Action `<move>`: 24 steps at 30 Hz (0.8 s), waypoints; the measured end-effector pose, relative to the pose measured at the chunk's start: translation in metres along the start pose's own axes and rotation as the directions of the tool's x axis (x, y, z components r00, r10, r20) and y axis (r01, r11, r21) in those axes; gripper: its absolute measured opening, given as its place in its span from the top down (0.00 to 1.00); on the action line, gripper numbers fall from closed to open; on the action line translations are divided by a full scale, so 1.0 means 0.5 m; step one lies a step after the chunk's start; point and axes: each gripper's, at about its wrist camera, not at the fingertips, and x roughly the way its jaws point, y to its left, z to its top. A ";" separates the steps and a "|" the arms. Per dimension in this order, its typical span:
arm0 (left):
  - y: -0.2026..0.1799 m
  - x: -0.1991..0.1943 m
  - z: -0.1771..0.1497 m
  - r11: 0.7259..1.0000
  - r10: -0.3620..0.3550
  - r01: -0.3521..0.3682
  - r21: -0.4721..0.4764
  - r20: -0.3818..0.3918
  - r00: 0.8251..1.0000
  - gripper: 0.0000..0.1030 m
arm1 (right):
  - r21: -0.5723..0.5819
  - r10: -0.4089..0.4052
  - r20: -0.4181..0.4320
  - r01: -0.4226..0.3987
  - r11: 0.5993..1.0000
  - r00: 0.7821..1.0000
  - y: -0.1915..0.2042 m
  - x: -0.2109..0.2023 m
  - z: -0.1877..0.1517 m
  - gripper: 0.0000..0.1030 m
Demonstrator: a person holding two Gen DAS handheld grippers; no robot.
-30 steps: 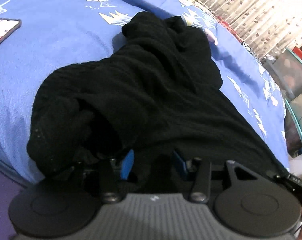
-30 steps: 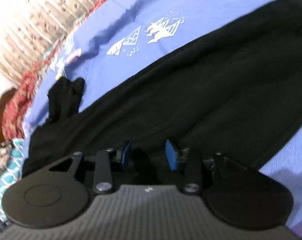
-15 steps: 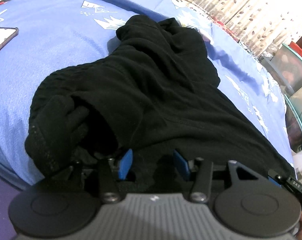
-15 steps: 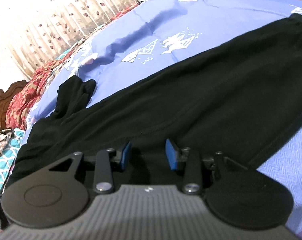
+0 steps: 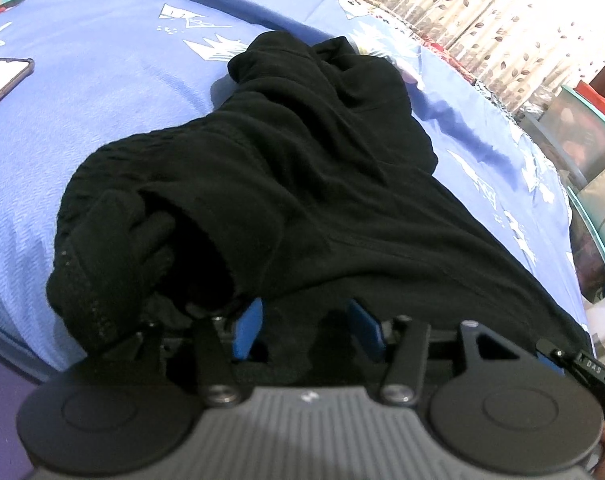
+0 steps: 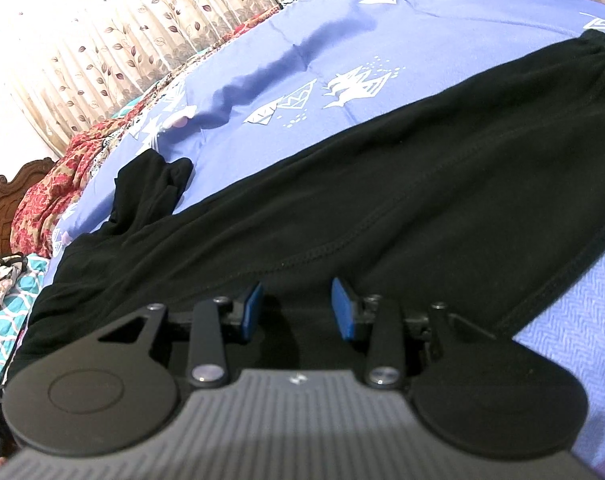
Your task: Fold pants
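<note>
Both blue-padded grippers, left (image 5: pixel 306 328) widening its jaws and right (image 6: pixel 298 308) parted, are hovering ungripped over the rumpled black fleece pants (image 5: pixel 282 184) lying on the blue printed bedsheet (image 5: pixel 82 92).

I count one pair of black pants (image 5: pixel 302 184) on one blue bedsheet (image 5: pixel 102 92). I hold two claws, my left gripper (image 5: pixel 306 330) and my right gripper (image 6: pixel 296 310). One phone (image 5: pixel 2 80) lies at the side.
</note>
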 end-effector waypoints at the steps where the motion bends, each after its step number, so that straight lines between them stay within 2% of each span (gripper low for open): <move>1: -0.001 0.000 0.000 1.000 0.000 0.000 0.002 0.000 1.000 0.49 | 0.000 0.000 0.000 0.000 1.000 1.000 0.000 0.000 0.000 0.59; 7: -0.005 -0.004 0.004 1.000 -0.002 0.002 0.024 -0.006 1.000 0.48 | -0.007 -0.009 -0.008 0.009 1.000 1.000 0.005 0.002 0.003 0.59; 9: -0.010 -0.025 0.021 0.999 -0.031 0.032 0.037 -0.023 0.999 0.46 | -0.045 -0.035 -0.043 0.033 0.998 0.998 0.024 0.000 0.018 0.59; 11: -0.010 -0.075 0.048 0.993 -0.101 0.098 0.061 0.037 0.994 0.43 | -0.112 -0.004 -0.054 -0.002 0.994 0.999 0.053 -0.017 0.039 0.58; 13: 0.001 -0.135 0.093 0.987 -0.146 0.133 0.092 0.153 0.977 0.23 | -0.185 0.039 -0.020 -0.042 0.982 0.999 0.084 -0.040 0.064 0.58; 15: 0.024 -0.163 0.154 0.988 -0.144 0.126 0.085 0.243 0.959 0.19 | -0.239 0.043 -0.010 -0.044 0.970 0.999 0.117 -0.039 0.099 0.58; 16: 0.037 -0.162 0.188 0.990 -0.135 0.120 0.072 0.259 0.956 0.19 | -0.262 0.040 -0.002 -0.039 0.964 0.999 0.135 -0.032 0.121 0.58; 18: 0.063 -0.133 0.261 0.996 -0.087 0.081 0.033 0.258 0.962 0.19 | -0.281 0.058 0.005 -0.055 0.958 0.998 0.171 -0.007 0.169 0.58; 21: 0.089 -0.041 0.355 1.000 0.000 -0.002 0.010 0.213 0.977 0.18 | -0.300 0.118 0.009 -0.110 0.948 0.993 0.245 0.058 0.256 0.57; 22: 0.090 -0.009 0.378 1.000 0.013 -0.014 0.003 0.191 0.981 0.16 | -0.307 0.140 0.005 -0.132 0.942 0.990 0.270 0.082 0.280 0.53; 24: 0.091 0.059 0.415 1.000 -0.006 0.006 -0.001 0.151 0.989 0.14 | -0.329 0.169 -0.032 -0.170 0.929 0.985 0.328 0.152 0.327 0.49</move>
